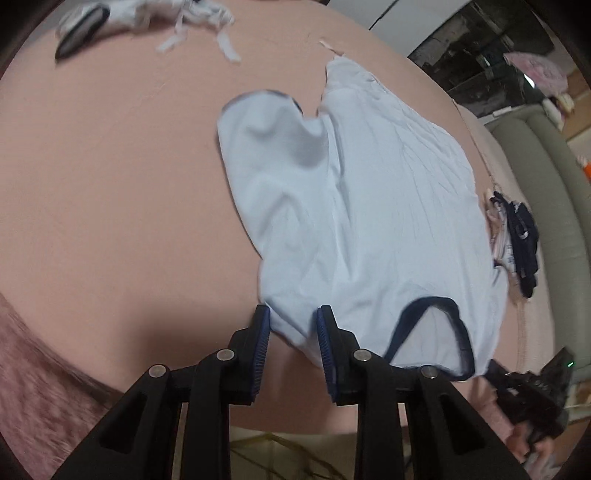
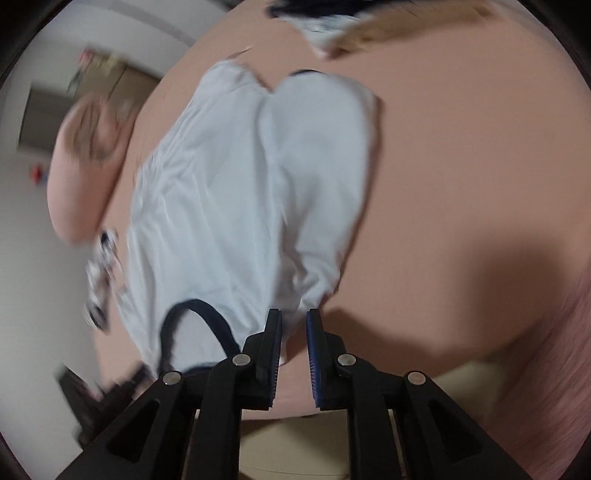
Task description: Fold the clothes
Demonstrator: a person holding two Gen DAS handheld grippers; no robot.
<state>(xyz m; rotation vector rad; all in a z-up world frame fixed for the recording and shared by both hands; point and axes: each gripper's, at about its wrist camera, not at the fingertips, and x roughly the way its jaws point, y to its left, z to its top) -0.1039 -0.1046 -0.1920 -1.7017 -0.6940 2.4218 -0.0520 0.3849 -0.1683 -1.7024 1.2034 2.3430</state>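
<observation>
Bedsheet (image 1: pixel 110 166), pink and smooth, carried a pale blue shirt (image 1: pixel 351 206) with dark trim at its neck opening. The shirt lay spread across the middle of the bed, one half turned over onto the other. The left gripper (image 1: pixel 293 314) sat at the shirt's near edge with that edge running between its blue pads; the jaws stood a little apart and did not pinch the cloth. The right gripper (image 2: pixel 294 317) was beside the neck opening, jaws slightly apart, with a gap between the pads and the cloth. A dark garment (image 1: pixel 521 240) lay near the bed's far side, and white clothes (image 1: pixel 147 18) sat well apart.
</observation>
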